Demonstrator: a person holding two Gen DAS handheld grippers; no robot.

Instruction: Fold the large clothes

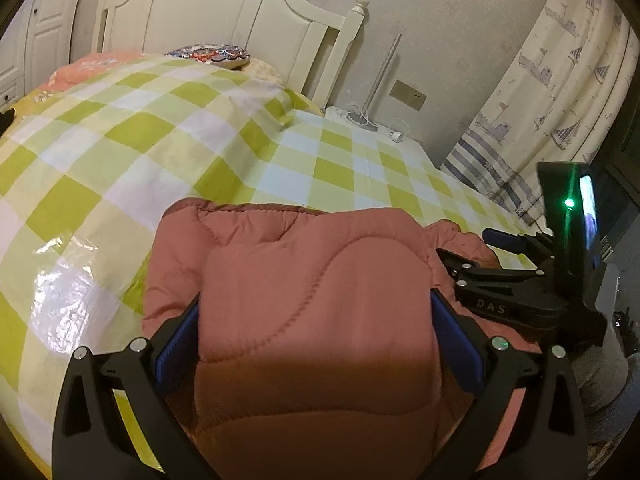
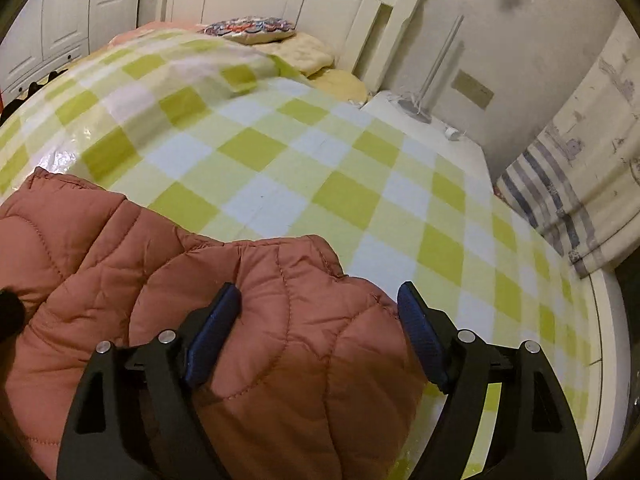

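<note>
A pink quilted jacket [image 1: 312,280] lies bunched on the green and white checked bed cover [image 1: 160,152]. My left gripper [image 1: 316,328] is open wide, its blue pads on either side of a thick fold of the jacket. My right gripper [image 2: 320,320] is also open, its blue pads straddling another padded fold of the jacket [image 2: 280,320]. The right gripper also shows in the left wrist view [image 1: 520,280], just right of the jacket. The jacket's lower part is hidden under both grippers.
A white headboard [image 1: 240,20] and pillows [image 1: 212,54] stand at the far end. A white bedside table [image 2: 432,128] with a lamp base and cables is at the right, beside a patterned curtain [image 1: 560,80]. White cabinet doors [image 2: 68,20] are far left.
</note>
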